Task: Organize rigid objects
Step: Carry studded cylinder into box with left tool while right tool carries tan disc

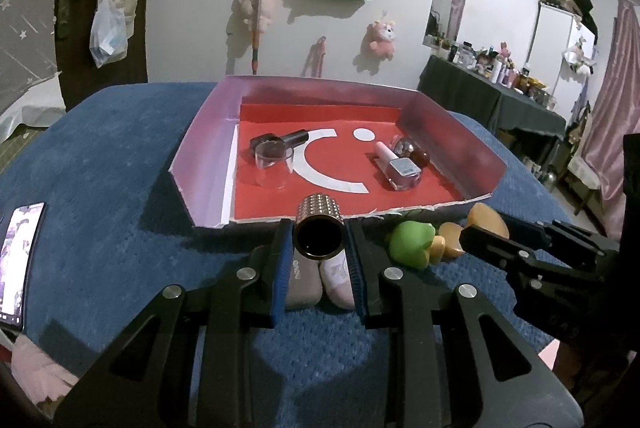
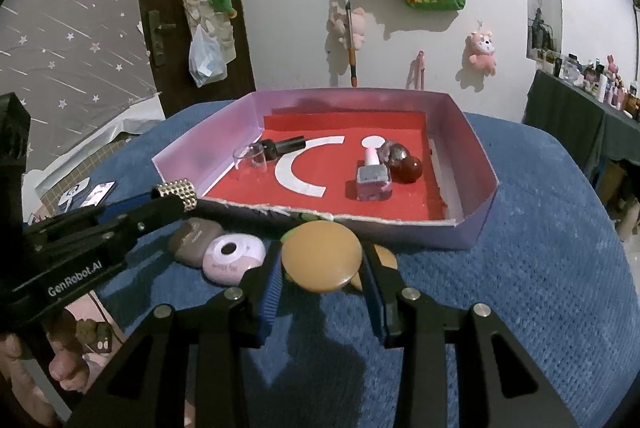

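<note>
My left gripper [image 1: 319,234] is shut on a studded metal tube [image 1: 320,228], held just before the near wall of the red-floored cardboard tray [image 1: 200,144]. The tube also shows in the right wrist view [image 2: 178,193]. My right gripper [image 2: 322,268] is shut on a tan round disc [image 2: 320,255], held in front of the tray [image 2: 472,228]. In the tray lie a clear glass [image 1: 272,164], a dark bottle [image 1: 286,139], a pink-capped square bottle [image 1: 400,170] and dark red balls [image 2: 404,164].
On the blue cloth before the tray lie a brown case [image 2: 194,240], a pink round case [image 2: 232,258] and a green toy [image 1: 412,242]. A phone [image 1: 18,256] lies at the left. A cluttered dark table [image 1: 492,96] stands at the right.
</note>
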`<action>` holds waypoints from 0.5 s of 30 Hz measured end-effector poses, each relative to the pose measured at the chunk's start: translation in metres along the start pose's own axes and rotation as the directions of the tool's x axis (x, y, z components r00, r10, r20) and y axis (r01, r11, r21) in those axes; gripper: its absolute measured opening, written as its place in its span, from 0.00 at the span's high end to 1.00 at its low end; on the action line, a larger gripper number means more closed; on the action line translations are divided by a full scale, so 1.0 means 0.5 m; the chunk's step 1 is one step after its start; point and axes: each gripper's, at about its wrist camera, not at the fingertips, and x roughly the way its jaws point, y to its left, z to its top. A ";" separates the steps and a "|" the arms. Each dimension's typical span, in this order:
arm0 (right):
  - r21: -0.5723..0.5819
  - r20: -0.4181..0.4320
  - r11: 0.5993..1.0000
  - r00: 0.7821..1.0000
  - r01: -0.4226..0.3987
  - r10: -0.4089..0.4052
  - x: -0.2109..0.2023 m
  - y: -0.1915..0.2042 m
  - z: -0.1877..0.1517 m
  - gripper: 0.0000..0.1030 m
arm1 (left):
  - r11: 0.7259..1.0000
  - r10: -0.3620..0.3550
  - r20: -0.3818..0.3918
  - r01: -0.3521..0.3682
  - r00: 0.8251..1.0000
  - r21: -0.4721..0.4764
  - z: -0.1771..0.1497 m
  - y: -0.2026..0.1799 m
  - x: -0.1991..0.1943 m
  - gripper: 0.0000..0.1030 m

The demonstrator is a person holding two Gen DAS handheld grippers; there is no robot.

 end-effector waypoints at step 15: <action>0.014 -0.025 1.000 1.000 0.002 -0.001 0.042 -0.046 0.073 0.61 | 1.000 -0.010 -0.023 0.010 1.000 -0.006 0.046 0.003 0.048 0.77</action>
